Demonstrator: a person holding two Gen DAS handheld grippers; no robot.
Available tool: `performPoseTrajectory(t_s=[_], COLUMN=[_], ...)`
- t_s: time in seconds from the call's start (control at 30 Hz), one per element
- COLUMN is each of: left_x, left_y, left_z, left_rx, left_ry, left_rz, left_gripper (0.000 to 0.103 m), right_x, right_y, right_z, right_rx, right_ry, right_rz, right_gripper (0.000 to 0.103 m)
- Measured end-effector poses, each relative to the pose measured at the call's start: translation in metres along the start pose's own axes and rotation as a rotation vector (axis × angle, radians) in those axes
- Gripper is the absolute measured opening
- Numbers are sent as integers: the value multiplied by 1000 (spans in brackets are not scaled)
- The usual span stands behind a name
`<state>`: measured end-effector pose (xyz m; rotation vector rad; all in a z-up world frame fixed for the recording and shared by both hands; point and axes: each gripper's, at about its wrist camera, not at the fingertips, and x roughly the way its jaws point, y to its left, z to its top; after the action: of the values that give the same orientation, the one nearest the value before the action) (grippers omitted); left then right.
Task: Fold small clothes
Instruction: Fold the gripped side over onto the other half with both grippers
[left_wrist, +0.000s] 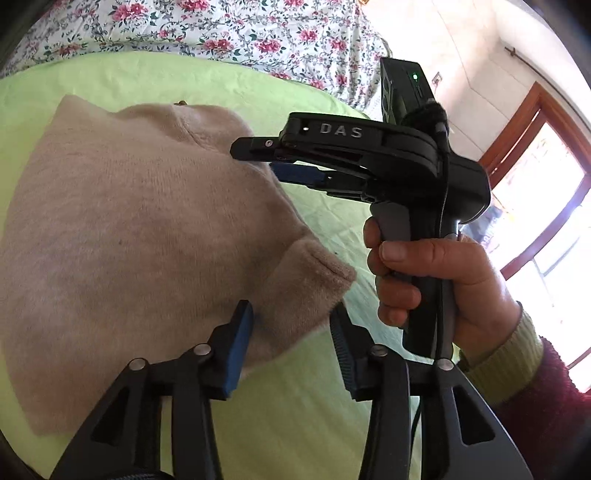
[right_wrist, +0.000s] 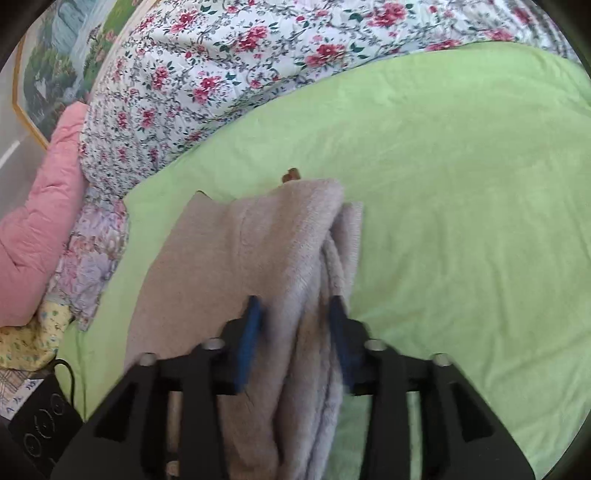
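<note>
The beige knit sweater (left_wrist: 140, 229) is spread on the green sheet (left_wrist: 295, 413), filling the frame's left. Its cuff is straddled by the left gripper (left_wrist: 291, 350), jaws wide apart. In the right wrist view, bunched sweater folds (right_wrist: 295, 280) are bracketed by the right gripper (right_wrist: 295, 332), not clamped.

Two wrist cams, both close over the bed

My left cam looks down along its fingers at the beige sweater (left_wrist: 140, 229) and sideways at my right gripper (left_wrist: 258, 158); my right cam faces the floral quilt (right_wrist: 221, 74), nearly touching the sweater. Both share sweater and green sheet (left_wrist: 280, 424).
</note>
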<state>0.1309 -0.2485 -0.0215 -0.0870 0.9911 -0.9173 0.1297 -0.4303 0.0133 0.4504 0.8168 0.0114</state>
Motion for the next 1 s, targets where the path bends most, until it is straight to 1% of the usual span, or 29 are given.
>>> performPoseTrajectory(t_s=[0.03,0.1,0.17,0.2,0.3,0.4,0.5,0.63,0.67,0.77,0.83,0.93,1.0], left_x=[-8,-25,-39,-49,-72,-90,-96,-86,-84,-81,-72,-56,-45], left_y=[-1,0,5,10,35,59,82,106,113,128,142,157,168], left_z=[-3,-9,-12,-13,-12,-8,0,23,28,34,44,54,58], left_rx=[5,13,12,5,-51,-99,-143,-201,-218,-254,-286,-328,-357], left_ry=[-1,-7,-22,-32,-51,-81,-101,-92,-92,-93,-75,-41,-15], left_rz=[-7,-4,5,17,60,101,137,157,158,131,98,88,92], left_gripper=[46,53,54,57,66,69,73,76,78,81,81,81,81], right_x=[-5,-12,-19,-22,-26,-27,-27,-27,-26,-24,-20,-13,-7], right_y=[1,4,7,8,8,6,3,1,1,0,-2,-8,-11], right_z=[-3,-9,-15,-18,-26,-33,-37,-40,-40,-39,-36,-32,-28], right_rx=[1,-1,0,2,11,33,58,80,81,86,100,129,137], right_ry=[-1,-2,-5,-4,4,16,22,28,30,31,32,33,38], right_rz=[2,9,16,19,30,41,56,63,61,75,92,113,100], right_gripper=[59,67,70,71,72,73,73,73,74,76,76,76,76])
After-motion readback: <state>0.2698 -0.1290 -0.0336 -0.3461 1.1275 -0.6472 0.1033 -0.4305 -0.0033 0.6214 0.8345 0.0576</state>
